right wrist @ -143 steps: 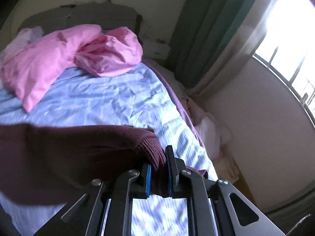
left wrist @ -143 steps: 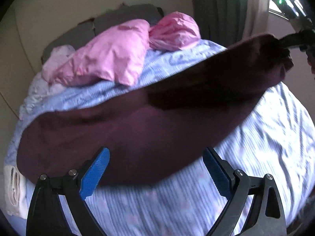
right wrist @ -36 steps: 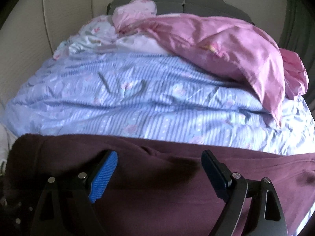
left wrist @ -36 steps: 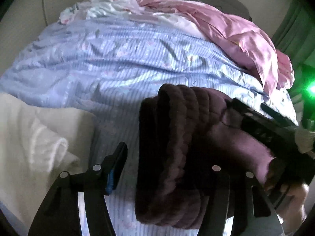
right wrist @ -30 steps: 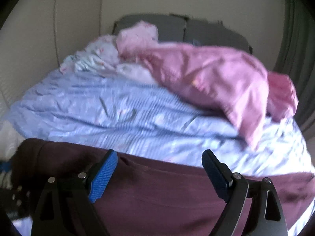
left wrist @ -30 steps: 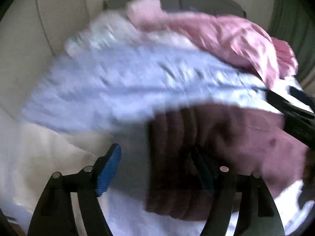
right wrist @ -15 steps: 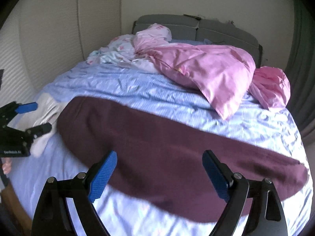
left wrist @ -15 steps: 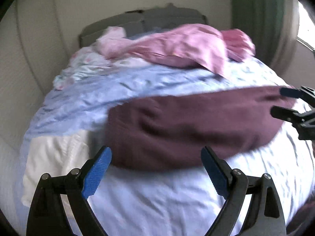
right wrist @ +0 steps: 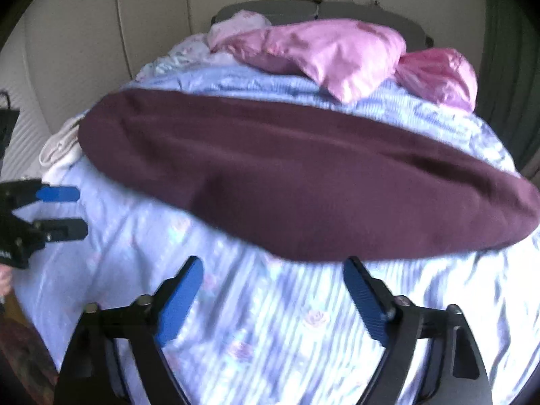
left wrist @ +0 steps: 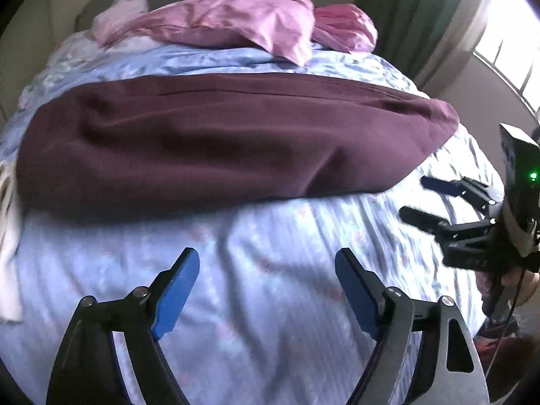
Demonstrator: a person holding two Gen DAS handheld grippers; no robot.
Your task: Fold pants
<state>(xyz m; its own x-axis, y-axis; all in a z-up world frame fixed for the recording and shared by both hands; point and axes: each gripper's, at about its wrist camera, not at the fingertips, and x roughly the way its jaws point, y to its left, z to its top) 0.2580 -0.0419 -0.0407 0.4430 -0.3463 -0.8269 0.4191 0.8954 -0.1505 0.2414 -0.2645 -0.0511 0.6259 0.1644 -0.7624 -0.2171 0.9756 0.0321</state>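
Lying flat across the blue striped bedsheet (left wrist: 270,303), long axis left to right: dark maroon knit pants (left wrist: 216,135). Left gripper (left wrist: 266,270) and right gripper (right wrist: 273,276): jaws apart, closing, nothing between them, clear of the cloth. A second ago both worked directly over the pants.

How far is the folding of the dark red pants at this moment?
Done: the pants lie as one long band across the blue striped bedsheet, apparently folded lengthwise. In hand: nothing; the left claw and right claw are closing with only sheet between their jaws. Left: probably folding the band crosswise, end to end.
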